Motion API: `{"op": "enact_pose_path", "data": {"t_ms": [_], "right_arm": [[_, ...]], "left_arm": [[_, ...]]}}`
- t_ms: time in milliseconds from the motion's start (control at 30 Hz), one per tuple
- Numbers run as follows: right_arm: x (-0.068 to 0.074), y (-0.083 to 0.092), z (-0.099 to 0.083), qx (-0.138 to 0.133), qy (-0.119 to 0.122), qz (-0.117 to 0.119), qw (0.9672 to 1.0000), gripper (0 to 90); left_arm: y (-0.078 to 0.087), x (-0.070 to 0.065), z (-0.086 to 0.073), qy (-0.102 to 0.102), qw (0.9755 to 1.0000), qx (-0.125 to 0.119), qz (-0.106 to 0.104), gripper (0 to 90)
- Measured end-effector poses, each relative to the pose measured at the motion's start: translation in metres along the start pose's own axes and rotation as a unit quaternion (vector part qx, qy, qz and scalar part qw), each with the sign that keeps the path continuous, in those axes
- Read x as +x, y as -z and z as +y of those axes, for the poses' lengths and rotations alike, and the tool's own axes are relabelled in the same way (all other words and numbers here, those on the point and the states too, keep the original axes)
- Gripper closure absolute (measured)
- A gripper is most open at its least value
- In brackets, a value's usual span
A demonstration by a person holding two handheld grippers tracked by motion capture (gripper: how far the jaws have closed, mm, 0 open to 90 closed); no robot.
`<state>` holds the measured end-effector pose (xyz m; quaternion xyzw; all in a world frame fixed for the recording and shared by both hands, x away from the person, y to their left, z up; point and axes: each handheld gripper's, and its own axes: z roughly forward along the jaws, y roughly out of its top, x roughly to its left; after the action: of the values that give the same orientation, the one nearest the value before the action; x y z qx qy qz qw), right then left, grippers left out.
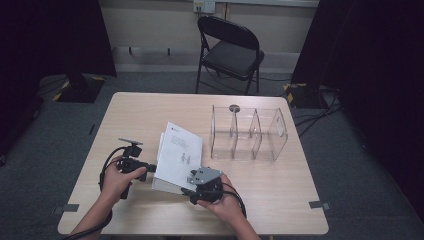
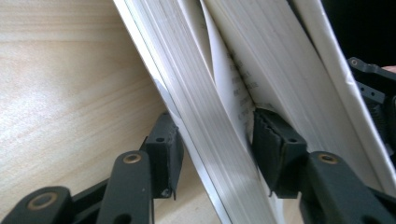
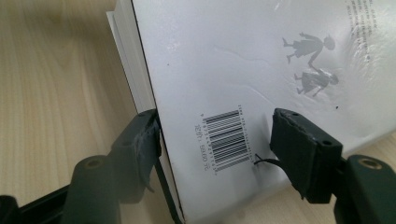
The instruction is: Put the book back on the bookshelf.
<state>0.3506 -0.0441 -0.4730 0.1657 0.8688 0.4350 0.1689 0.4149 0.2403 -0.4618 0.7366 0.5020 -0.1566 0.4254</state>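
Note:
A white book lies on the wooden table, its top cover raised on the left side. My left gripper comes in from the book's left. In the left gripper view it is shut on a thick wad of pages: one jaw sits under the book against the table, the other is pushed in between the leaves. My right gripper is at the book's near corner. In the right gripper view it stands open over the barcoded cover, one jaw at the cover's edge, the other clear of it.
A clear plastic organiser with several compartments stands right of the book, a small dark round thing behind it. A black folding chair is beyond the table's far edge. Bare wood lies left of the book and along the near edge.

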Motion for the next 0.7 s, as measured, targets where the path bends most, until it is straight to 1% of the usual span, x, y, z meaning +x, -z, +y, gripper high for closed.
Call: {"op": "enact_pose_path", "data": {"t_ms": [33, 67, 133, 167, 200, 233, 267, 300, 333, 367, 400, 433, 467, 500, 533, 567, 600, 633, 667, 700], "right_arm": [[0.000, 0.000, 0.000, -0.002, 0.000, -0.001, 1.0000, 32.9], [0.001, 0.000, 0.000, -0.002, 0.001, -0.004, 1.0000, 32.8], [0.002, 0.000, -0.001, -0.003, 0.003, -0.008, 1.0000, 32.4], [0.001, 0.001, -0.002, -0.009, -0.004, -0.004, 0.9999, 32.1], [0.000, 0.002, -0.002, -0.012, -0.016, 0.004, 0.9998, 31.6], [-0.001, 0.003, -0.001, -0.006, -0.023, 0.011, 0.9997, 29.2], [-0.002, 0.004, 0.000, 0.010, -0.025, 0.019, 0.9994, 27.3], [-0.003, 0.005, -0.001, 0.011, -0.025, 0.026, 0.9993, 26.1], [-0.005, 0.006, -0.002, 0.013, -0.029, 0.043, 0.9986, 23.8], [-0.006, 0.007, -0.003, 0.017, -0.035, 0.057, 0.9976, 21.5], [-0.006, 0.008, -0.003, 0.019, -0.034, 0.063, 0.9973, 21.4], [-0.005, 0.009, -0.003, 0.019, -0.023, 0.065, 0.9974, 21.3], [-0.004, 0.009, -0.002, 0.021, -0.021, 0.068, 0.9972, 21.8], [-0.004, 0.008, -0.002, 0.027, -0.029, 0.076, 0.9964, 22.3], [-0.003, 0.006, -0.002, 0.025, -0.020, 0.070, 0.9971, 23.0], [-0.003, 0.005, 0.000, 0.031, -0.009, 0.066, 0.9973, 23.2], [-0.003, 0.005, 0.001, 0.039, -0.010, 0.066, 0.9970, 23.5], [-0.004, 0.006, 0.002, 0.042, -0.009, 0.066, 0.9969, 23.7], [-0.004, 0.005, 0.000, 0.036, -0.011, 0.065, 0.9971, 23.7], [-0.005, 0.006, -0.001, 0.035, -0.014, 0.064, 0.9972, 23.9]], "left_arm": [[0.000, 0.000, 0.000, 0.004, 1.0000, 0.002, -0.002, 53.9], [0.000, 0.001, 0.001, -0.009, 1.0000, 0.001, -0.003, 54.1], [0.000, 0.001, -0.002, -0.014, 0.9999, -0.008, -0.002, 54.3], [0.001, 0.000, -0.004, -0.012, 0.9998, -0.011, -0.005, 54.4], [0.001, 0.000, -0.006, -0.012, 0.9998, -0.013, -0.005, 54.4], [0.002, 0.000, -0.008, -0.014, 0.9999, -0.009, -0.004, 54.4], [0.004, 0.000, -0.010, -0.016, 0.9998, -0.004, -0.004, 54.4], [0.006, 0.000, -0.012, -0.018, 0.9998, 0.000, -0.004, 54.4], [0.008, -0.001, -0.014, -0.016, 0.9998, 0.003, -0.009, 54.4], [0.009, -0.002, -0.017, -0.009, 0.9999, 0.005, -0.007, 54.4], [0.010, -0.003, -0.019, -0.008, 1.0000, 0.001, -0.004, 54.3], [0.010, -0.004, -0.021, -0.004, 1.0000, 0.000, -0.004, 54.3], [0.011, -0.004, -0.022, -0.010, 0.9999, 0.003, 0.001, 53.9], [0.010, -0.005, -0.021, -0.006, 1.0000, 0.001, 0.003, 53.5], [0.009, -0.006, -0.020, 0.000, 1.0000, 0.003, -0.001, 53.1], [0.009, -0.006, -0.018, -0.010, 0.9999, 0.005, 0.006, 52.7], [0.009, -0.007, -0.017, -0.009, 0.9999, 0.008, 0.010, 52.1], [0.008, -0.007, -0.015, -0.014, 0.9998, 0.009, 0.009, 51.7], [0.007, -0.007, -0.014, -0.013, 0.9998, 0.013, 0.010, 51.0], [0.006, -0.008, -0.012, -0.019, 0.9995, 0.017, 0.017, 49.8]]}}
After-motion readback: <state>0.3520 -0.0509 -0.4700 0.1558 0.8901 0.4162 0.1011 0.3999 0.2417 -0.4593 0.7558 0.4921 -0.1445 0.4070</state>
